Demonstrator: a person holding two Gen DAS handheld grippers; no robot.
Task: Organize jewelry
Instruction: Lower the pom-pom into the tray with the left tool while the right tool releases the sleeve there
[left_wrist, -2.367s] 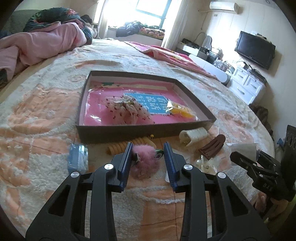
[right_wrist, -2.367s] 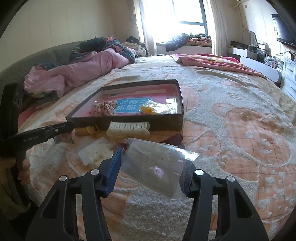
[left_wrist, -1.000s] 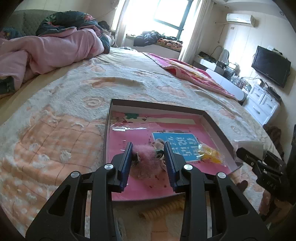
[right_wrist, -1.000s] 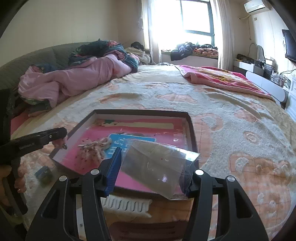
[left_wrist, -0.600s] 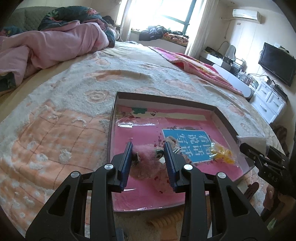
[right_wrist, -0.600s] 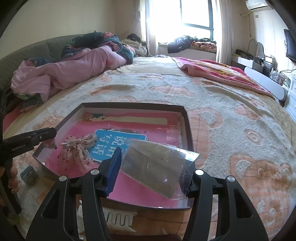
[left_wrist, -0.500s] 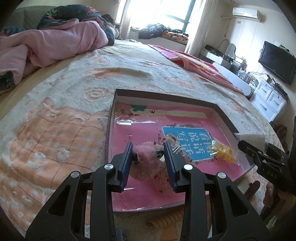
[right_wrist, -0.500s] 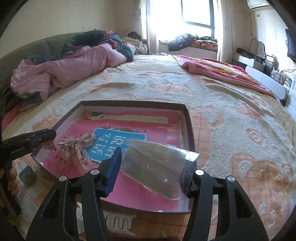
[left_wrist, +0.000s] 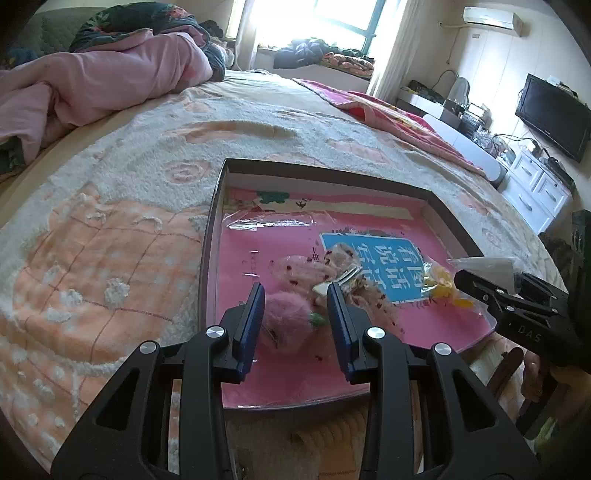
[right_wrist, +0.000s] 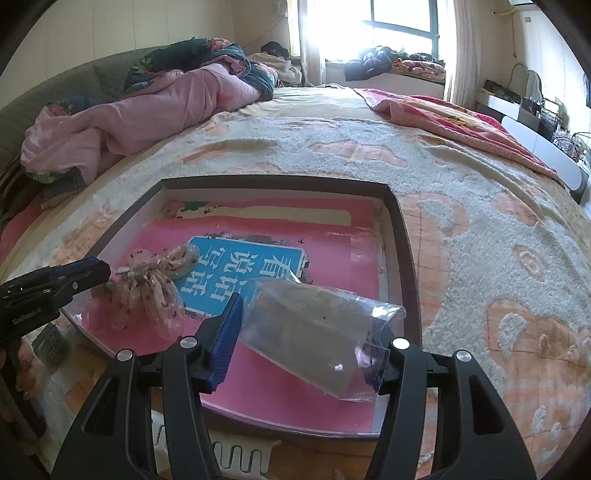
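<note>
Left gripper (left_wrist: 295, 308) clamps a pink pompom (left_wrist: 286, 325), right gripper (right_wrist: 308, 338) a clear bag (right_wrist: 314, 332), both above the tray's near rim (right_wrist: 295, 428); bare bedspread (right_wrist: 480, 229) surrounds it.

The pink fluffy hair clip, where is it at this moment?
In the left wrist view, the pink fluffy hair clip sits between the left gripper's fingers, over the near left part of the dark tray, beside the spotted bow.

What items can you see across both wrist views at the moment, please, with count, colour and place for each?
box: one, dark rim, pink lining, on the bed.
fluffy pompom clip: one, pink, between the left tool's pads, over the box.
clear bag: one, transparent, in the right tool, above the box.
sheer bow: one, pinkish with dark dots, inside the box.
yellow packet: one, in the box's right side.
claw clip: one, white, on the blanket before the box.
blanket: one, cream and peach.
left tool: shut on the pompom clip.
right tool: holds the bag.
</note>
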